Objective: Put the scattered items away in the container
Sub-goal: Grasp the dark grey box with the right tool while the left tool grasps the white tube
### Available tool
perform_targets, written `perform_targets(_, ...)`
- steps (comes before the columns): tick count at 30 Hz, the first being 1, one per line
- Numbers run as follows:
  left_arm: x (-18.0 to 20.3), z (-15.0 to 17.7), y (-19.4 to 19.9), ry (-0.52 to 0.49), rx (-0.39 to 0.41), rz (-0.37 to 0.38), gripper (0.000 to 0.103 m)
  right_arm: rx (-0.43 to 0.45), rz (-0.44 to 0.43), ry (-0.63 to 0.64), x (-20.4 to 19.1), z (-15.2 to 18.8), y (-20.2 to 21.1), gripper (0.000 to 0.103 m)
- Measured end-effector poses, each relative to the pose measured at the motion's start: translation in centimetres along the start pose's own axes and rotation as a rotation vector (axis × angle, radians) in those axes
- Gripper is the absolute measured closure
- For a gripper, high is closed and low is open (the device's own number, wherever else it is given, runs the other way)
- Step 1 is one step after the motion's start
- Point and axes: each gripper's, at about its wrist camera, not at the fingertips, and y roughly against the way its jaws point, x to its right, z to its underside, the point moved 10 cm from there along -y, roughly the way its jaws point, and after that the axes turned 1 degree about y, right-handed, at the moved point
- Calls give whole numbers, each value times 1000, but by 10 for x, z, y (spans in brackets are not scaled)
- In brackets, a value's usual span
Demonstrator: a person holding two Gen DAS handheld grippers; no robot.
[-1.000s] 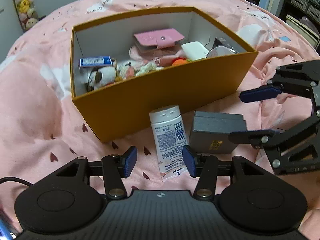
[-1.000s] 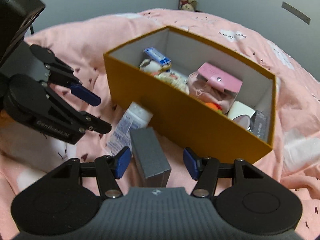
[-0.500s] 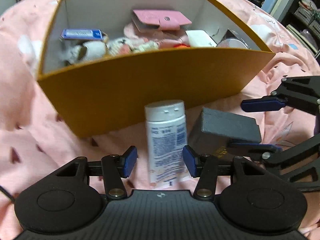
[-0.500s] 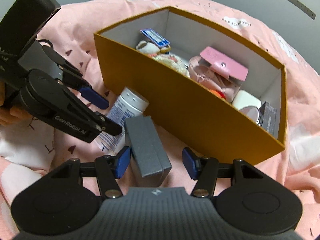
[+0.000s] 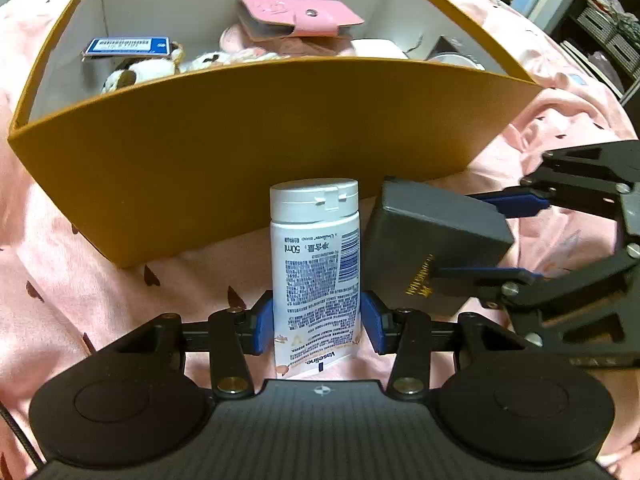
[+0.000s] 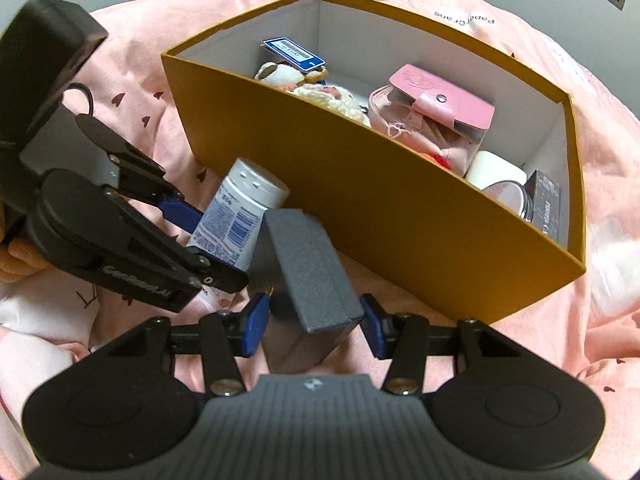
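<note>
An orange box (image 5: 260,132) with white inner walls stands on the pink bedspread; it also shows in the right wrist view (image 6: 400,216). It holds a pink wallet (image 5: 296,16), plush toys (image 5: 148,72), a blue card (image 5: 126,46) and other items. My left gripper (image 5: 317,322) is shut on a white Vaseline tube (image 5: 316,264), cap pointing at the box wall. My right gripper (image 6: 314,324) is shut on a dark grey box (image 6: 308,276), tilted up off the bed, beside the tube (image 6: 236,220). The grey box (image 5: 432,240) is right of the tube.
Pink bedspread with small hearts (image 5: 60,288) surrounds the orange box. A dark shelf with baskets (image 5: 608,12) stands at the far right of the room. The two grippers are close together in front of the box's near wall.
Both grippers moved in and closed: the left on the white tube, the right on the grey box. Both items are now tilted up off the bed, closer to the orange box.
</note>
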Motion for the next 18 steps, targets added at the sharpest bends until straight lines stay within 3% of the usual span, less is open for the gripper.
perform_targets(8, 6, 5, 2, -38, -23, -6, 51, 0, 7, -5, 0, 1, 0, 51)
perform_targets(11, 2, 7, -3, -31, -41, -30, 60, 3, 9, -19, 1, 1, 1, 52)
perform_targets(18, -2, 7, -2, 2, -34, -18, 67, 4, 1, -25, 1, 1, 3, 54)
